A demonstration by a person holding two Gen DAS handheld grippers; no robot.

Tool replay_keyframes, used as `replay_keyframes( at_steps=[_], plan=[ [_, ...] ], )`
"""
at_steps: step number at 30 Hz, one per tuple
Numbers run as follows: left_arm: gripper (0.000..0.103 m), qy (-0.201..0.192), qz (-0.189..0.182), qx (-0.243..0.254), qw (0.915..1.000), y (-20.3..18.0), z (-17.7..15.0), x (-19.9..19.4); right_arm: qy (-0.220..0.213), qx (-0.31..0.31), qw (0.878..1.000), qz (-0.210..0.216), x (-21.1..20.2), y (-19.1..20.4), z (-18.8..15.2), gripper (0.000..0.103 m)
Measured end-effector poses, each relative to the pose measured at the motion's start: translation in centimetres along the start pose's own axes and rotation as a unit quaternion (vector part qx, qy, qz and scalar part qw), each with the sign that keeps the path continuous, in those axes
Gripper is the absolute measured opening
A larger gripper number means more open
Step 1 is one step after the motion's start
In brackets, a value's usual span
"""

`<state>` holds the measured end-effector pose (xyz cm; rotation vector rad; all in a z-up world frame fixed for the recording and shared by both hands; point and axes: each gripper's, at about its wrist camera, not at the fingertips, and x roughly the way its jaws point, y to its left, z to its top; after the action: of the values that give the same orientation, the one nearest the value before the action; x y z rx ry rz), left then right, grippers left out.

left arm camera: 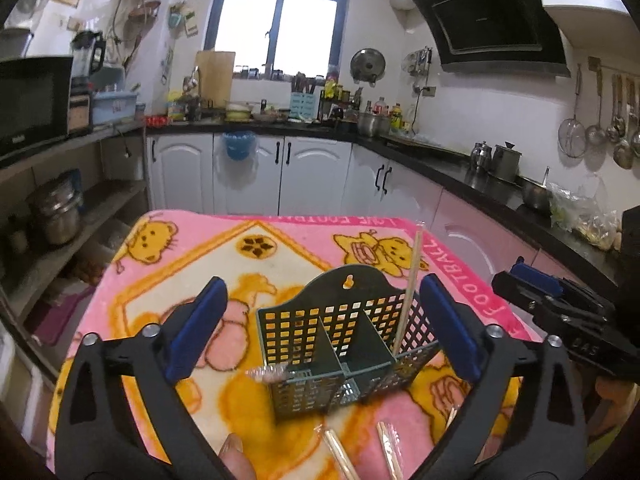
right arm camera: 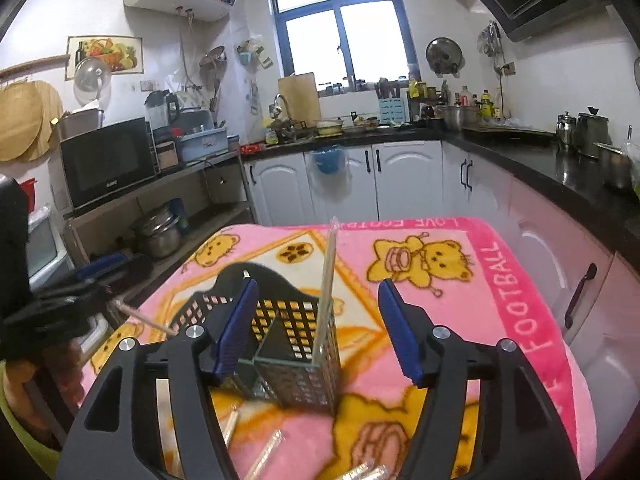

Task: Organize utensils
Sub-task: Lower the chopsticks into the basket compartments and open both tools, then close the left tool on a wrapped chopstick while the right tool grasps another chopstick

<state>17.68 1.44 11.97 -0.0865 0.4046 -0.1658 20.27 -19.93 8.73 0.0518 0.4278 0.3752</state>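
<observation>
A dark green perforated utensil caddy [left arm camera: 344, 344] with compartments stands on the pink cartoon blanket [left arm camera: 280, 240]. One wrapped pair of chopsticks [left arm camera: 407, 296] stands upright in its right compartment, also in the right wrist view [right arm camera: 326, 292]. More wrapped chopsticks [left arm camera: 340, 456] lie on the blanket in front of the caddy, also in the right wrist view [right arm camera: 264, 456]. My left gripper [left arm camera: 320, 332] is open around the caddy and empty. My right gripper [right arm camera: 316, 328] is open and empty just above the caddy [right arm camera: 296, 356]. In the right wrist view a loose chopstick [right arm camera: 144, 318] pokes out by the left gripper's body.
The blanket covers a small table in a kitchen. White cabinets [left arm camera: 248, 176] stand beyond it, a black counter [left arm camera: 480, 172] with pots runs along the right, and shelves with a microwave [right arm camera: 106, 160] stand on the left. The right gripper's body [left arm camera: 560, 312] sits at the table's right edge.
</observation>
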Motion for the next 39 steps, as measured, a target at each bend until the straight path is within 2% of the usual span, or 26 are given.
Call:
replay_keyframes(
  at_steps=[11,24,27,31,39],
  plan=[
    [0.092,0.011,-0.007,-0.029,0.9995,0.2,-2.6,-1.3,0.004,-0.013,0.999,-0.030,-2.4,-1.7,-1.7,0.065],
    [0.092,0.056,-0.012,-0.027,0.9980,-0.4,-5.7,-0.6,0.061,-0.025,0.997,-0.036,-2.3,-3.8,-5.0,0.065],
    [0.092,0.075,-0.010,-0.027,0.9967,-0.4,-6.8,0.1,0.075,-0.022,0.996,-0.033,-2.0,-4.3,-6.0,0.064],
    [0.092,0.096,-0.010,-0.022,0.9951,-0.7,-8.1,0.8,0.092,-0.027,0.995,-0.033,-1.7,-4.9,-7.1,0.055],
    [0.092,0.149,-0.010,-0.042,0.9880,-0.3,-10.8,3.1,0.119,-0.034,0.992,-0.021,-0.9,-5.5,-9.1,0.054]
  ],
)
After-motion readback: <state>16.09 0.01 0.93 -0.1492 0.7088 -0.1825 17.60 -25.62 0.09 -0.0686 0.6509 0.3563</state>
